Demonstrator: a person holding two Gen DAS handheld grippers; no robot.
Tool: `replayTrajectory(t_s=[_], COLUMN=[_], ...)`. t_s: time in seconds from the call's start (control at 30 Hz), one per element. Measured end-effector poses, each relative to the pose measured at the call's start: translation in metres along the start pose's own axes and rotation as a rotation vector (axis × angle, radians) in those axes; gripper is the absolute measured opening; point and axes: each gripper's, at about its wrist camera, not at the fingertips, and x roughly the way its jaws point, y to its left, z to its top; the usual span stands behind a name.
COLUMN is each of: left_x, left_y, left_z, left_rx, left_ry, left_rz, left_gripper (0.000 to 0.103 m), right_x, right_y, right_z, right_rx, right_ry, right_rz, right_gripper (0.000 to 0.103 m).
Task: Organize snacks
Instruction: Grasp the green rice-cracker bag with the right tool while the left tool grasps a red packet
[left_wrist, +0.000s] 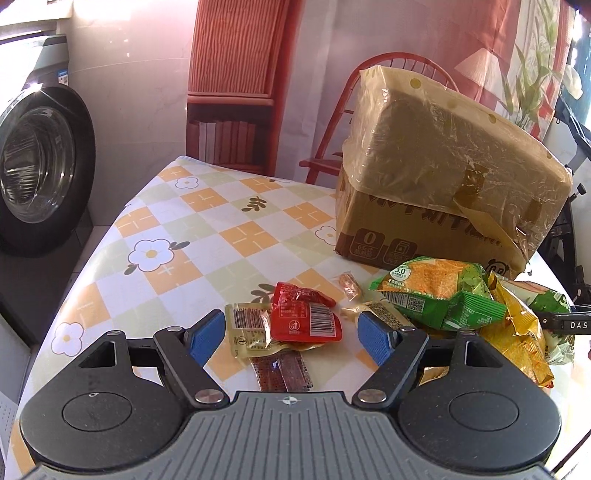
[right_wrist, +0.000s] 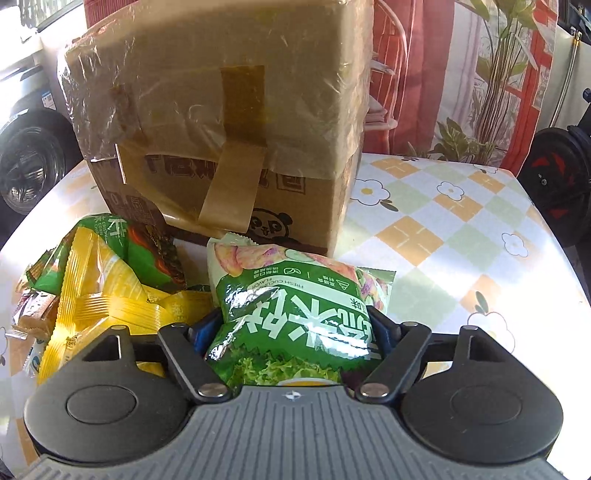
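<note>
Snacks (left_wrist: 458, 295) by cardboard box (left_wrist: 443, 177); left claw (left_wrist: 291, 332) wide, right claw (right_wrist: 291, 328) gripping green bag (right_wrist: 291, 314).

Sunlit washing machine (left_wrist: 40, 166); red chair (left_wrist: 343, 122)

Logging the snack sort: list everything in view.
Plastic-wrapped cardboard box: one, brown, table's back.
Cucumber-flavour crisp bag: one, green, front, gripped.
Crisp bag picturing orange chips: one, green, before box.
Crinkled foil bag: at least one, yellow, beside it.
Flat sachets: two, red and beige, front centre.
Checked floral tablecloth: one, orange-green, underneath.
Washing machine: one, grey, beside table.
Left gripper: one, black, open.
Right gripper: one, black, closed on cucumber-flavour bag.
</note>
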Motion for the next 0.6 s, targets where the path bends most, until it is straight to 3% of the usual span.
replayTrajectory(t_s=[0.13,0.27,0.47,0.6], left_x=[0.01,0.029,0.064,0.091], left_y=[0.002,0.001,-0.01,-0.009], left_z=[-0.007,-0.007,0.011,0.018], left_rx=[-0.007,0.006,0.066,0.034], left_ry=[0.032,0.065,0.037,0.055], left_rz=[-0.005,-0.023,0.001,0.016], left_gripper=[0.079,0.064,0.066,0.07], right_x=[-0.018,-0.03,-0.032,-0.033], right_y=[0.002,0.007,0.007,0.008], right_z=[-0.008,-0.016,-0.018,-0.019], right_rx=[0.04,0.047,0.06,0.054], right_ry=[-0.058,-0.112,-0.14,-0.147], right_rz=[0.001,-0.01,0.003,0.011], right_gripper=[0.076,0.076,0.076,0.076])
